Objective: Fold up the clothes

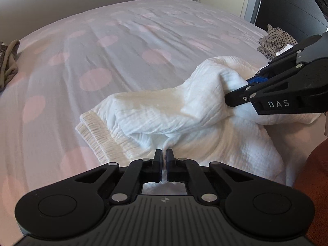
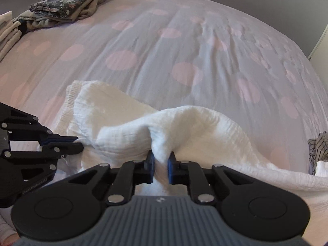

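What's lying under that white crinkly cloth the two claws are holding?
The white garment lies on a bedsheet with pink dots. The left claw and right claw pinch its near edge. Anything beneath its folds is hidden.

Open bedspread (image 2: 164, 47) is left free from ten to two o'clock. Passage is blocked by folded stack (image 2: 61, 4) at eleven and striped garment (image 1: 274, 41) at two.
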The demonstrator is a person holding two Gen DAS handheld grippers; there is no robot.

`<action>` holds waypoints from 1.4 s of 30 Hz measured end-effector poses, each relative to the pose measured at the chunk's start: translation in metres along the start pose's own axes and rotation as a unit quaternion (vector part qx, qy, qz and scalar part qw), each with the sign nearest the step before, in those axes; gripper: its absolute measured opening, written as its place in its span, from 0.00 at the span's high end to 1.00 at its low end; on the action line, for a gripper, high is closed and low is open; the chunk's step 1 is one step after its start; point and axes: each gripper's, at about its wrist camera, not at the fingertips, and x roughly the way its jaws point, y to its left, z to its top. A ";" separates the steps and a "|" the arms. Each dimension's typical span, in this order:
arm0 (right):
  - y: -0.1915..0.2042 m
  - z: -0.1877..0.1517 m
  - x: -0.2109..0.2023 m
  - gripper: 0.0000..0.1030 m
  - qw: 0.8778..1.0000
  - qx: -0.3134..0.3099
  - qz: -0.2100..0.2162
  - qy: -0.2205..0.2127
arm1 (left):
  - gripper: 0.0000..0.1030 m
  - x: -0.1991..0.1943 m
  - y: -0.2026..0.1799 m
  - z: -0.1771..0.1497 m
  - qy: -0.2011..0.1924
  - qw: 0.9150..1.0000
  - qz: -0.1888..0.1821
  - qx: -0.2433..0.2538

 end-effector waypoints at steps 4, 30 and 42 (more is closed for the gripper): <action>0.041 0.021 -0.019 0.88 0.998 -0.030 0.034 -0.036 | 0.99 -0.035 0.025 0.003 -0.015 0.999 0.040 -0.010; 0.149 0.044 -0.022 0.55 0.989 -0.048 0.124 -0.073 | 0.93 -0.100 0.152 -0.059 0.004 0.976 0.174 -0.132; 0.072 -0.027 -0.013 0.24 0.995 -0.094 0.032 0.028 | 0.39 -0.126 0.126 -0.054 -0.017 0.985 0.160 -0.062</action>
